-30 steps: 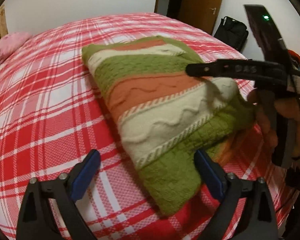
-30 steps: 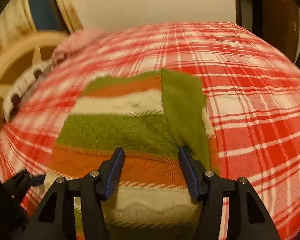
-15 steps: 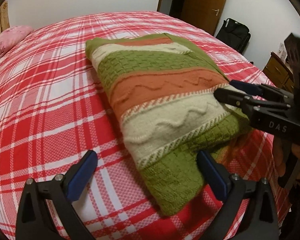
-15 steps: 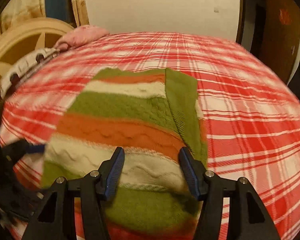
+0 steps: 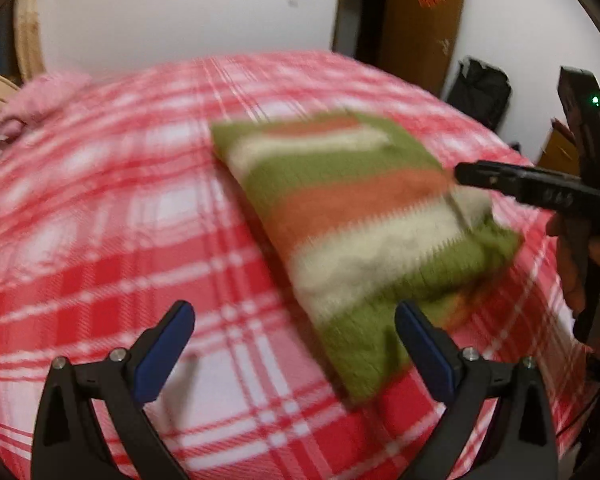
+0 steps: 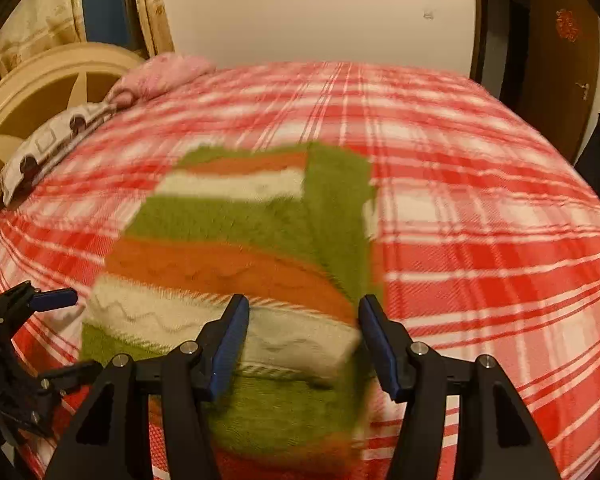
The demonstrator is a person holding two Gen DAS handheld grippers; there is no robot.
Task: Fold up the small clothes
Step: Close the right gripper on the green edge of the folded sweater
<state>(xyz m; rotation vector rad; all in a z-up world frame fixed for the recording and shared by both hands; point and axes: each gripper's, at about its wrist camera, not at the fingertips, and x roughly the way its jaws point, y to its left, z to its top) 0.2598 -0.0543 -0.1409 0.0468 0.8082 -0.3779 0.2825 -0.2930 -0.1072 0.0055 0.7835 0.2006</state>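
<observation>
A folded knit sweater [image 5: 352, 216] with green, orange and cream stripes lies on the red plaid bed; it also shows in the right wrist view [image 6: 236, 248]. My left gripper [image 5: 292, 344] is open and empty, just off the sweater's near left corner. My right gripper [image 6: 304, 340] is open over the sweater's near edge, its jaws either side of the cream stripe. The right gripper also shows in the left wrist view [image 5: 532, 188], at the sweater's right edge. Both views are motion-blurred.
The red plaid blanket [image 6: 480, 208] covers the whole bed. A pink pillow [image 6: 164, 74] and a patterned pillow [image 6: 44, 148] lie by the cream headboard [image 6: 40, 92]. A brown door [image 5: 424, 24] and a black bag [image 5: 480, 92] stand beyond the bed.
Both grippers have drawn back from the sweater and risen. The right gripper has shifted back over the sweater's right edge. The sweater lies folded as before.
</observation>
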